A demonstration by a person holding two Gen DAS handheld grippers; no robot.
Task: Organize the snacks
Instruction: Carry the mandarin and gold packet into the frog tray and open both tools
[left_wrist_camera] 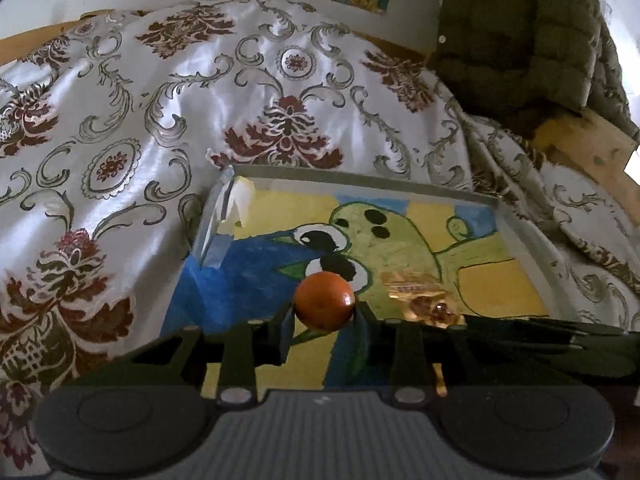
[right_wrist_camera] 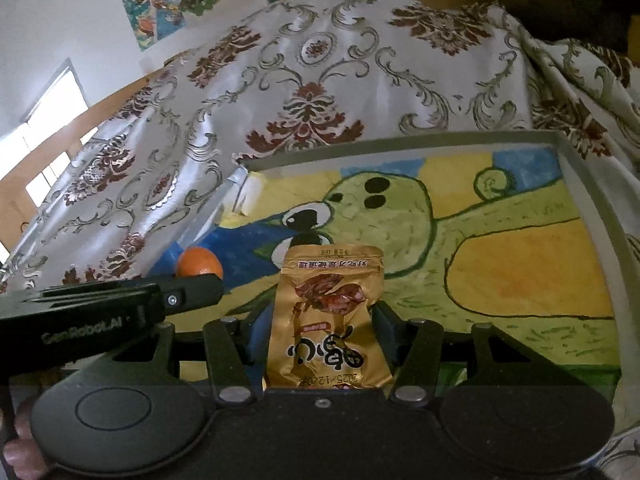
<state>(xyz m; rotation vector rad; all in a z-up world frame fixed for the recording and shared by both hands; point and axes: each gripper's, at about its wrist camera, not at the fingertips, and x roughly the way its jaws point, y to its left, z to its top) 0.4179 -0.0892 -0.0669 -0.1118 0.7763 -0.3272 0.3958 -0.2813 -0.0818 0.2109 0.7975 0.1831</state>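
Both tools hang over the tray: left tool clamped on the orange, right tool clamped on the gold snack pouch, just right of the orange.

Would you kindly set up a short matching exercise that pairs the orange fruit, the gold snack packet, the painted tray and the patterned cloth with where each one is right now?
Things:
1. orange fruit
2. gold snack packet
3. painted tray
4. patterned cloth

Places:
A. lying under the tray
B. held in the right gripper
C. resting on the cloth, nothing yet set down in it
D. held in the left gripper

Pairs: 1-D, 2-B, 3-C, 4-A
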